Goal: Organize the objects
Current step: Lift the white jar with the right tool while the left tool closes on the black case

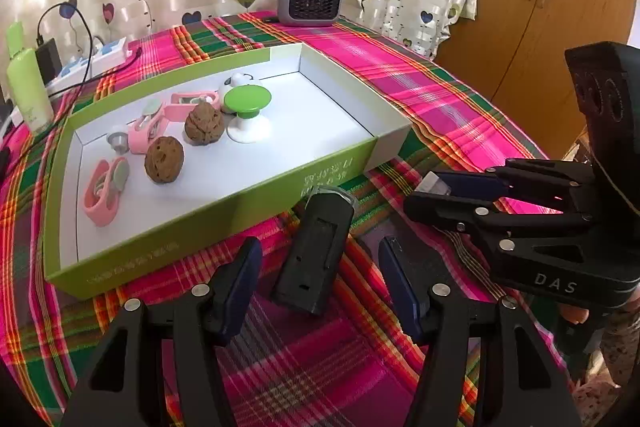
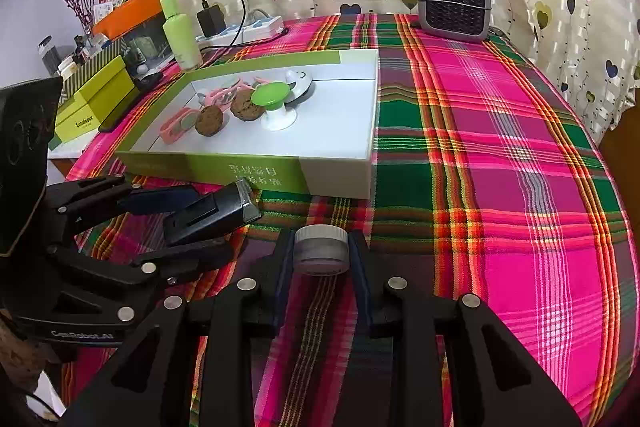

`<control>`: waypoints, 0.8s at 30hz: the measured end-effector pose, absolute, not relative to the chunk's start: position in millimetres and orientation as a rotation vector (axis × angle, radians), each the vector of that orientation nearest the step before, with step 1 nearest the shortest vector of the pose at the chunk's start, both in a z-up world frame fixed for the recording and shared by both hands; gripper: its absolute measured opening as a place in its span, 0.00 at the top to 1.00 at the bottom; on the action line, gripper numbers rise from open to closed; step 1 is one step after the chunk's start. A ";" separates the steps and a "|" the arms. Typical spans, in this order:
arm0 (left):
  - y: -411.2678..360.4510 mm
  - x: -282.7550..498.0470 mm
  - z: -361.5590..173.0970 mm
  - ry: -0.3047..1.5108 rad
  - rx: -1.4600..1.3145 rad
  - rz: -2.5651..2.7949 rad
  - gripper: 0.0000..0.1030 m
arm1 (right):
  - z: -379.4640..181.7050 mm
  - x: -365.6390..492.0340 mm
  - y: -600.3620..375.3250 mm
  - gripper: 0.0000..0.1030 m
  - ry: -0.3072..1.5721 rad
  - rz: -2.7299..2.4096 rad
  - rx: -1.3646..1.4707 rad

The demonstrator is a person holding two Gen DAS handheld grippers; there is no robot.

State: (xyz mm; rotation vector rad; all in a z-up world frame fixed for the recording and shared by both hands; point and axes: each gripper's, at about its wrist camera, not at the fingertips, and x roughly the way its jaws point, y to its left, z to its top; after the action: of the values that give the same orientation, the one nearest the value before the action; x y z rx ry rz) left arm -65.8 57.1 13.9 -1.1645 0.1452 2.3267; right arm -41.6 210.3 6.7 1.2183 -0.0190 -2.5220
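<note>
Two things are in my jaws: the right gripper [image 2: 321, 250] holds the small round cap [image 2: 321, 249], and the left gripper [image 1: 318, 257] stands half open around the black device [image 1: 314, 251], both by the tabletop's near edge, before the green box [image 1: 280, 183]. I should lift the cap level and clear the near wall.

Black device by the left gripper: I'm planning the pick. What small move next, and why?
Probably close the left gripper on the black device: it lies between the open fingers, gaps both sides, outside the green box.
</note>
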 end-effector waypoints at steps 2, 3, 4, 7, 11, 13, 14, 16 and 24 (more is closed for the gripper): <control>59.1 -67.7 13.7 0.155 -1.162 2.331 0.42 | 5.9 -42.7 211.2 0.72 -0.020 -2.520 1.221; 59.9 -68.5 13.3 0.159 -1.161 2.332 0.42 | 5.5 -42.8 211.4 0.72 -0.022 -2.518 1.222; 61.1 -68.4 13.4 0.170 -1.160 2.335 0.43 | 5.6 -42.9 211.5 0.72 -0.024 -2.516 1.221; 63.7 -66.4 13.3 0.198 -1.154 2.341 0.54 | 5.7 -43.0 212.1 0.72 -0.025 -2.516 1.220; 64.7 -64.9 13.5 0.200 -1.154 2.350 0.61 | 5.9 -43.3 213.1 0.72 -0.029 -2.514 1.218; 65.6 -64.1 13.6 0.203 -1.155 2.355 0.63 | 6.0 -43.1 213.3 0.72 -0.029 -2.513 1.217; 66.0 -63.5 13.7 0.206 -1.155 2.356 0.64 | 6.1 -42.9 213.0 0.72 -0.029 -2.512 1.217; 65.6 -63.7 13.7 0.205 -1.156 2.357 0.68 | 6.5 -42.4 212.5 0.72 -0.028 -2.510 1.215; 63.3 -61.3 14.7 0.195 -1.164 2.369 0.74 | 7.9 -40.4 211.7 0.72 -0.026 -2.507 1.206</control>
State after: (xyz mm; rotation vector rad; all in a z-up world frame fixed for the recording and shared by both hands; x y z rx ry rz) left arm -61.3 63.3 14.7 -1.1642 0.1954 2.3694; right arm -40.4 211.7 7.9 1.2063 -0.0264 -2.5073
